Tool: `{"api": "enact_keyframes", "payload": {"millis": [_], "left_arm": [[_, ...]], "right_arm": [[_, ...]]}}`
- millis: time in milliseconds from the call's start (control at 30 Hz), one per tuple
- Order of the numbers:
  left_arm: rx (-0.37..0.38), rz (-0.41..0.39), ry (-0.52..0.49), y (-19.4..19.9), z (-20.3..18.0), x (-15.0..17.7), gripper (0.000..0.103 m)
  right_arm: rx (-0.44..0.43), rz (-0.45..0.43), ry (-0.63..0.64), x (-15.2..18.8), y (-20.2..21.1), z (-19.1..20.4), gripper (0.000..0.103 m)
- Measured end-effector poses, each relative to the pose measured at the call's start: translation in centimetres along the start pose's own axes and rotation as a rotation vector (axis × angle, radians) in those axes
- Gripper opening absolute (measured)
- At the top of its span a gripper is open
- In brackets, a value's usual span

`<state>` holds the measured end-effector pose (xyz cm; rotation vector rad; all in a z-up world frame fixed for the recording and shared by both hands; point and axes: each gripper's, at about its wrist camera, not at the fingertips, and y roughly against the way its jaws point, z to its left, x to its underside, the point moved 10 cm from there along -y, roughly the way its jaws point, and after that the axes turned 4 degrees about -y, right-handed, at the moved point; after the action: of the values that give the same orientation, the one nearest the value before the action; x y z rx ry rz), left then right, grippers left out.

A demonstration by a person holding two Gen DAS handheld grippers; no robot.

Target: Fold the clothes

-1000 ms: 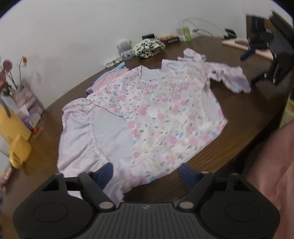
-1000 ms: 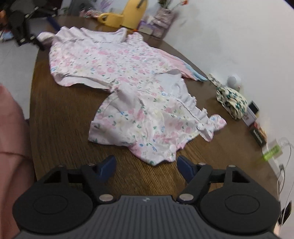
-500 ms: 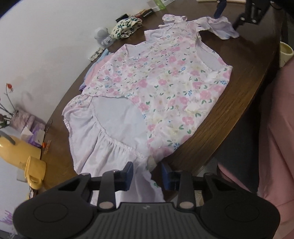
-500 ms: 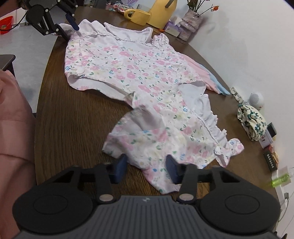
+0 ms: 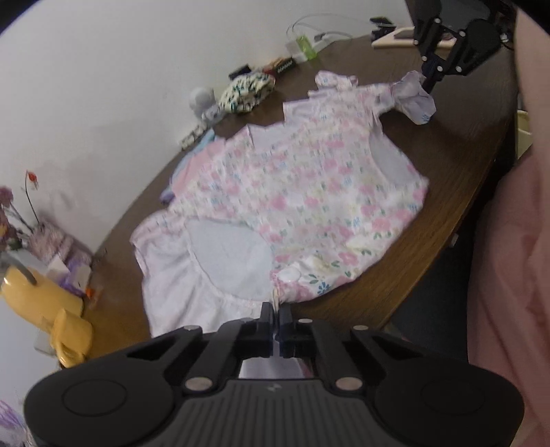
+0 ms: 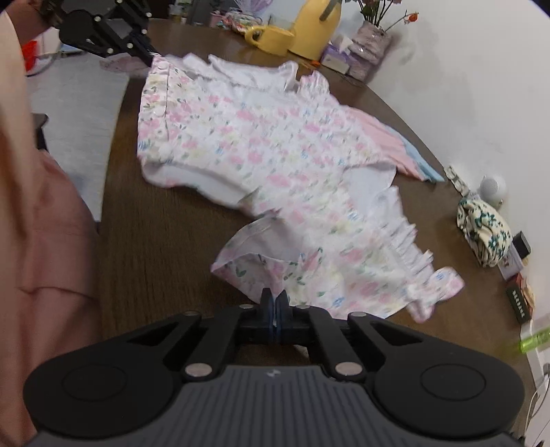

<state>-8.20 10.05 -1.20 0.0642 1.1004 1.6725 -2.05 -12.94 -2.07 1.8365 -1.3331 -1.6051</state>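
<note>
With both tongs clamped tight, the grip is on: the left gripper has its jaws pinched together on the near hem of the floral dress, right where the flowered cloth meets the plain white lining, and the right gripper has its jaws closed on a sleeve edge of the same dress, the fabric bunching up just ahead of the fingertips. From the left wrist view the right gripper shows again at the far end, holding that sleeve lifted off the wood. The dress lies spread across the dark wooden table, inside out in places, near the table's front edge. Beyond it, a pink and blue cloth peeks out from under the far side. Further back by the wall sit a rolled floral bundle, a small white gadget, a yellow jug with a yellow cup beside it, and a vase of flowers.
</note>
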Motion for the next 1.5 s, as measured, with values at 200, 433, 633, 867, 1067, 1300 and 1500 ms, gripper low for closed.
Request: {"api": "enact_keyframes", "payload": {"millis": [200,433,633,867,1067,1300,1500], "left_arm": [[-0.010,0.055,-0.115,-5.8,8.2,-2.6,0.004],[0.060,0.192,-0.021,-17.9,13.9,-2.0,0.009],[0.089,0.158,-0.005,-17.5,12.6,-1.1,0.014],[-0.012,-0.026,0.128,-13.2,13.0,-3.7,0.046],[0.058,-0.149,0.251,-11.0,9.2,-6.8,0.046],[0.163,-0.112,0.299,-13.1,4.0,-6.7,0.023],[0.164,-0.104,0.400,-14.3,4.0,-4.9,0.024]], "right_arm": [[-0.079,0.065,-0.088,-2.6,-2.0,-9.5,0.001],[-0.144,0.094,-0.201,-1.2,-6.0,-11.3,0.001],[-0.199,0.117,-0.297,-0.1,-9.3,-12.9,0.001],[-0.173,0.100,-0.355,0.4,-8.7,-13.4,0.011],[-0.150,0.085,-0.405,0.7,-8.2,-13.8,0.020],[-0.110,0.114,-0.442,2.1,-8.0,-13.4,0.005],[-0.108,0.098,-0.526,3.4,-6.1,-12.5,0.001]]}}
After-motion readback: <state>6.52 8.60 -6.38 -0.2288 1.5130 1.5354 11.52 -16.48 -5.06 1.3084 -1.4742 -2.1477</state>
